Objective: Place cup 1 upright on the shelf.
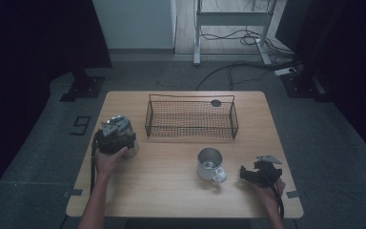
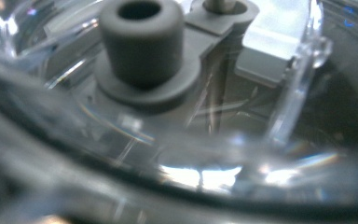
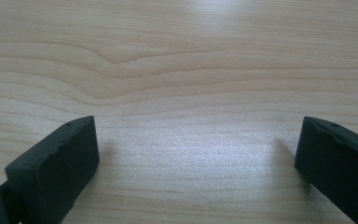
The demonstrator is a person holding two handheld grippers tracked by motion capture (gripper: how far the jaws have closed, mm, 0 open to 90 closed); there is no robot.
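At the table's left edge stands a clear container, and my left gripper sits right on top of it with a hand behind. Its jaws are hidden. Seen up close in the left gripper view, the container has clear curved walls and a grey lid with a round spout. My right gripper rests low at the table's right front, with its jaws pointing left and standing wide apart. Between the right gripper jaws there is bare wood. A metal mug stands upright just left of it, handle toward the front right.
A black wire basket stands at the back middle of the wooden table, with a small dark round spot by its far right corner. Beyond the table are a desk frame and cables on the floor.
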